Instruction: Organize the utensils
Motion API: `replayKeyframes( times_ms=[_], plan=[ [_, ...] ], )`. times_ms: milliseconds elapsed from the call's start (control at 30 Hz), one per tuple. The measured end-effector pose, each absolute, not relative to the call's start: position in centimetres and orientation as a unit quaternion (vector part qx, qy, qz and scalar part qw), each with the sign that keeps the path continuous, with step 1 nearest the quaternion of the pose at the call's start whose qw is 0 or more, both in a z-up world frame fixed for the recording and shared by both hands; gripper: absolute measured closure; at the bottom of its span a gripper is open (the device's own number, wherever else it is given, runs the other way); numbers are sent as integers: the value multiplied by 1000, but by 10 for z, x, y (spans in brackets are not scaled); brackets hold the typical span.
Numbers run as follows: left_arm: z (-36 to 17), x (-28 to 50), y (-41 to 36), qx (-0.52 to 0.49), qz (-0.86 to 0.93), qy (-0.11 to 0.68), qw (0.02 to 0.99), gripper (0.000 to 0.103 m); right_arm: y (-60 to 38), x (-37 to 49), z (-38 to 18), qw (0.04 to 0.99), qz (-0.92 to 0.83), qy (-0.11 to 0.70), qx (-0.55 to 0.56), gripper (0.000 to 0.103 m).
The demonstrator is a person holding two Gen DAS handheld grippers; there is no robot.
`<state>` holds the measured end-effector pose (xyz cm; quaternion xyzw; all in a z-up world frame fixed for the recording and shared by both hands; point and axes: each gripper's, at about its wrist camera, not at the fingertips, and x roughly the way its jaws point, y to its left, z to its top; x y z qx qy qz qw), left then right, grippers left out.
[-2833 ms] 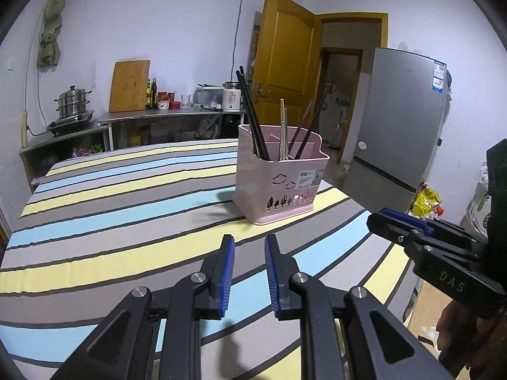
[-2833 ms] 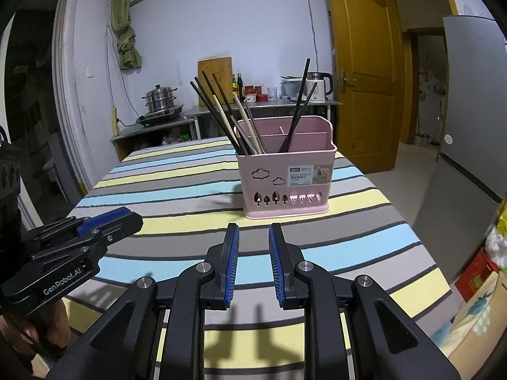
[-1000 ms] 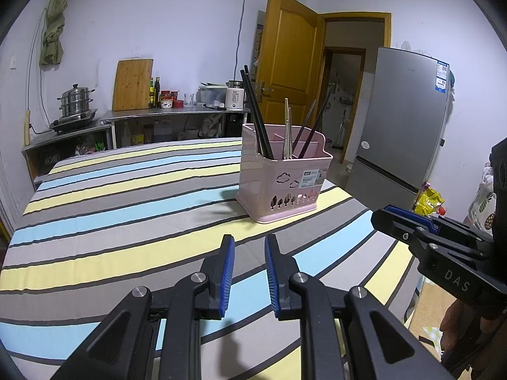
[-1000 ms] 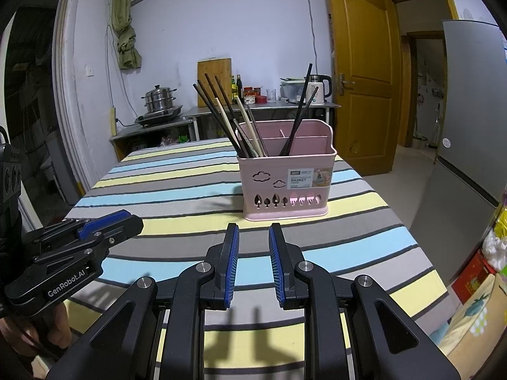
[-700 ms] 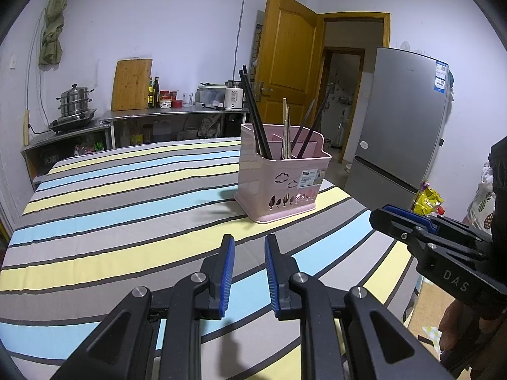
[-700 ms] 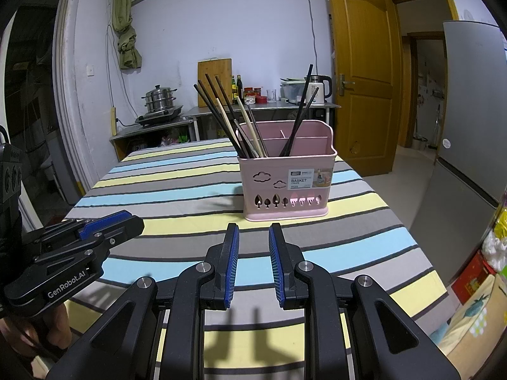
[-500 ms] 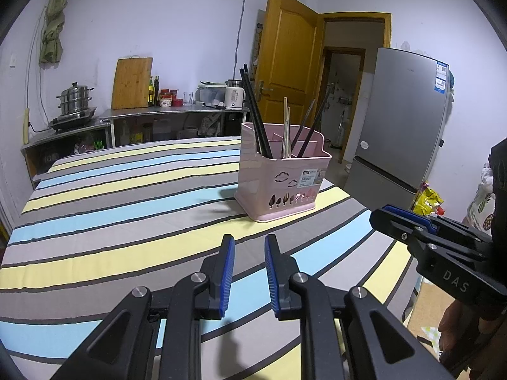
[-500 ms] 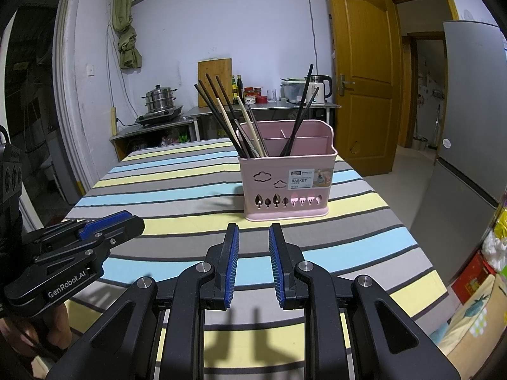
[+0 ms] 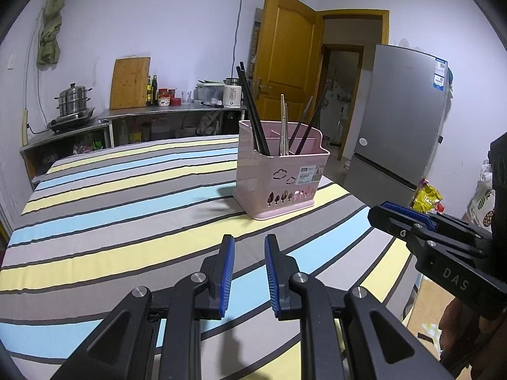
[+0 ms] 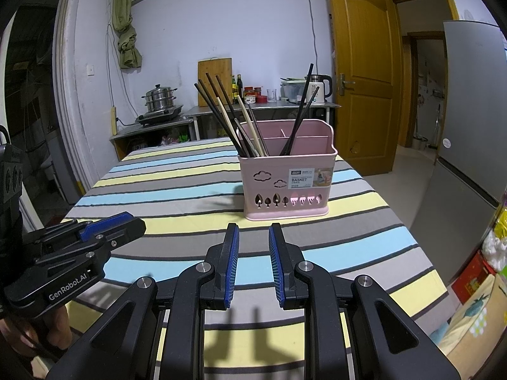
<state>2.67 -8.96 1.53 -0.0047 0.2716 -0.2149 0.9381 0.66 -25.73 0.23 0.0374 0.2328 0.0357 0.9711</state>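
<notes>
A pink utensil basket [image 9: 280, 177] [image 10: 286, 179] stands upright on the striped tablecloth [image 9: 111, 209] [image 10: 177, 190]. Several black and pale chopsticks [image 9: 253, 114] [image 10: 228, 117] lean in its compartments. My left gripper [image 9: 249, 243] hovers over the near part of the table, short of the basket, its blue-padded jaws a small gap apart with nothing between them. My right gripper [image 10: 252, 231] is likewise open and empty, facing the basket's labelled front. Each gripper shows at the edge of the other's view: right gripper [image 9: 380, 212], left gripper [image 10: 139, 221].
A steel counter [image 10: 259, 107] along the back wall carries a steamer pot [image 10: 158, 99], cutting board, bottles and a kettle [image 10: 318, 90]. A wooden door [image 10: 361, 79] and a grey fridge [image 9: 399, 133] stand to the right. The table's right edge drops to the floor.
</notes>
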Motion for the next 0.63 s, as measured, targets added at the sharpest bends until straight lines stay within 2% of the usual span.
replayKeyframes(
  times_ms=[633],
  plan=[
    [17, 20, -94, 9, -225, 261, 939, 84, -261, 7, 2, 971, 36, 235, 37, 83]
  ],
)
